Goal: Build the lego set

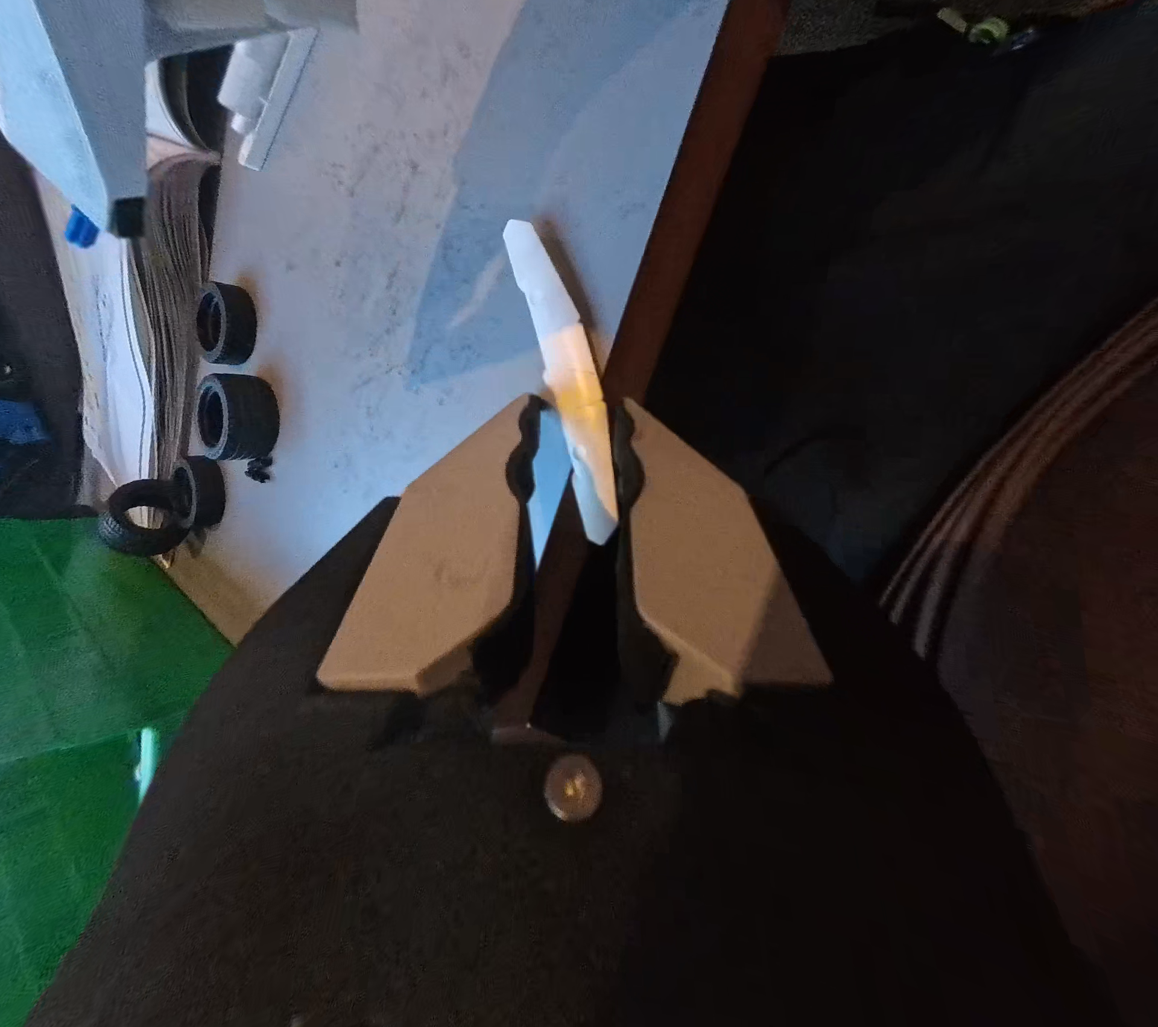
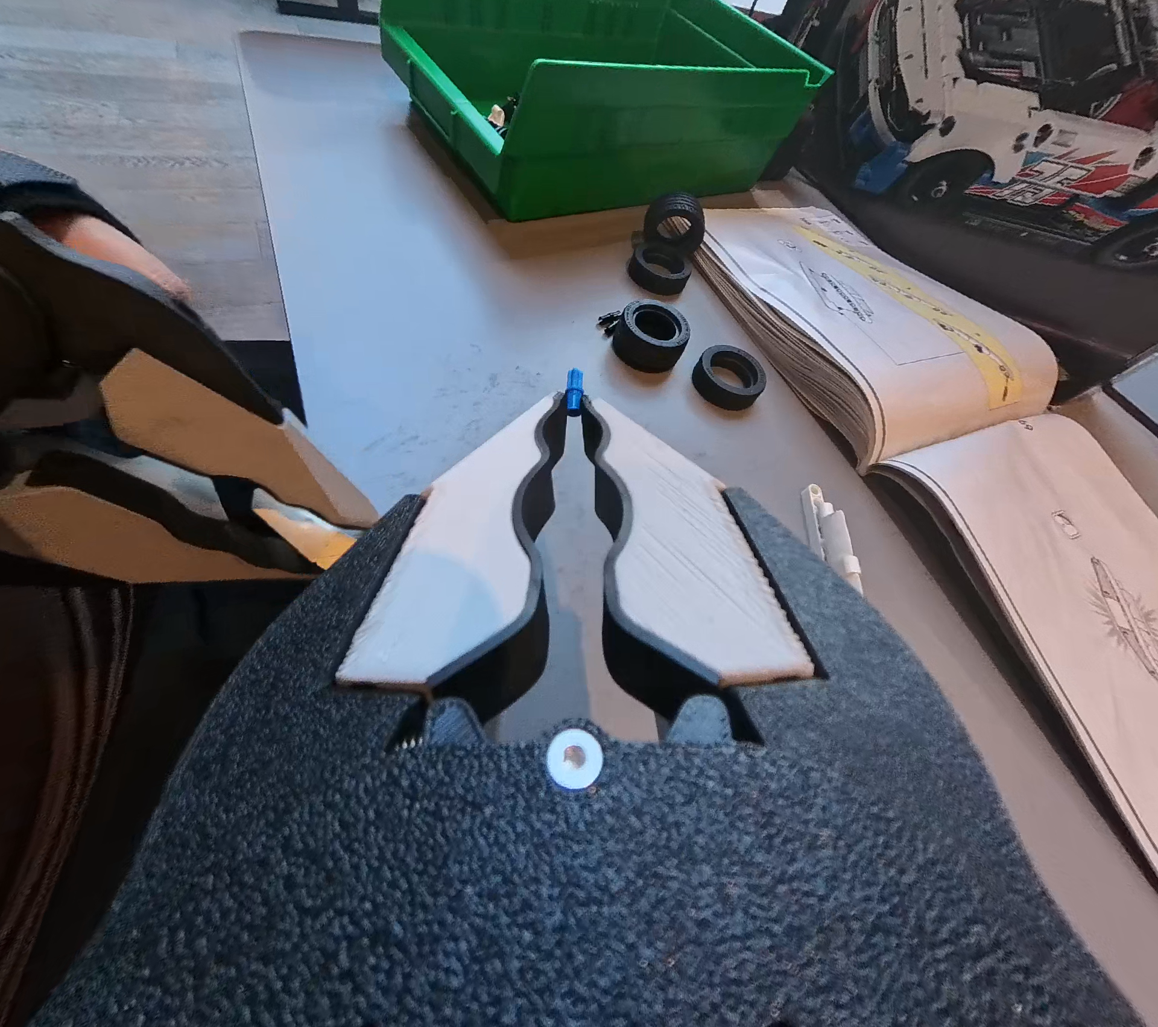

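My left gripper (image 1: pixel 576 408) is shut on a long white Lego beam (image 1: pixel 551 308) and holds it tilted above the white table (image 1: pixel 388 182), near the table's brown edge. The beam sticks out well past the fingertips. My right gripper (image 2: pixel 571 402) is shut on a small blue pin (image 2: pixel 573 386) that juts from its tips above the table (image 2: pixel 407 276). The right gripper with the blue pin (image 1: pixel 81 232) also shows at the top left of the left wrist view. The left gripper (image 2: pixel 207 452) shows at the left of the right wrist view.
Several black tyres (image 2: pixel 652 336) and small black pins (image 2: pixel 608 321) lie beside an open instruction booklet (image 2: pixel 877 333). A green bin (image 2: pixel 589 88) stands behind them, and the set's box (image 2: pixel 1002 88) at the back right. Another white piece (image 2: pixel 827 533) lies by the booklet.
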### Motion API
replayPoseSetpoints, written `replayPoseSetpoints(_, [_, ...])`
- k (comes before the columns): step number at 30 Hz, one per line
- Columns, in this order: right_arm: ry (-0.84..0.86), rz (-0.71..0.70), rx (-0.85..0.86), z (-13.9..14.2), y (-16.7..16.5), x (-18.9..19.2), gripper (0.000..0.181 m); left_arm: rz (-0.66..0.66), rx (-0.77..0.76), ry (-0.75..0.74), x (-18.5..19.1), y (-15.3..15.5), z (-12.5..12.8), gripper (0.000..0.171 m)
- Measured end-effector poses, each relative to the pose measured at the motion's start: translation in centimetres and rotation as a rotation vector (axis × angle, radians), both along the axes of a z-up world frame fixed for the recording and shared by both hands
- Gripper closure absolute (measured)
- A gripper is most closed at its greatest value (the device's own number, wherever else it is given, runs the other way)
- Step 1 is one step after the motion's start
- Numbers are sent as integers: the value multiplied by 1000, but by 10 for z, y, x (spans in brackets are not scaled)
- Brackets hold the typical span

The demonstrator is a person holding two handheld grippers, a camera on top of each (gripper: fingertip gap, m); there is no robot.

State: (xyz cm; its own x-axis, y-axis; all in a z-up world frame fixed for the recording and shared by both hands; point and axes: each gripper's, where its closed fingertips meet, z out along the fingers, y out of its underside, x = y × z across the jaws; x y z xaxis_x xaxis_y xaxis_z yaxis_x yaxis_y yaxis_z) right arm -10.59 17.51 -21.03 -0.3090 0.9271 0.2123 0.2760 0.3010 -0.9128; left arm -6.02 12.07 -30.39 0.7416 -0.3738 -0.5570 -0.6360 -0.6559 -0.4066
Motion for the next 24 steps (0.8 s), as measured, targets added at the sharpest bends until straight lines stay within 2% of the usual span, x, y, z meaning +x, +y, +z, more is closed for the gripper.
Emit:
replayPoseSetpoints(3, [-6, 11, -27, -1, 1, 0, 177, -31, -4, 32, 2, -4, 3, 163])
replayPoseSetpoints(8, [-8, 19, -71, 4, 4, 2, 177, -65, -13, 37, 3, -5, 5, 164])
replayPoseSetpoints(10, [-11, 33, -111, 7, 4, 5, 177, -60, 38, -29, 3, -2, 16, 164])
replayPoseSetpoints(13, [0, 107, -236, 20, -1, 13, 177, -31, 237, -294, -2, 3, 52, 165])
replayPoseSetpoints(15, [-5, 179, -329, 28, -5, 21, 177, -63, 385, -672, 3, 2, 83, 165])
replayPoseSetpoints(17, [-13, 291, -391, 37, -18, 32, 177, -101, 423, -1063, 5, -5, 106, 164])
replayPoseSetpoints(18, [-30, 329, -411, 38, -25, 37, 177, -130, 458, -1188, 3, -8, 116, 164])
replayPoseSetpoints(20, [-95, 398, -454, 36, -43, 45, 177, -145, 491, -1314, -4, -12, 123, 164])
replayPoseSetpoints(24, [-170, 438, -459, 28, -69, 48, 177, -218, 418, -1438, 13, -19, 121, 164])
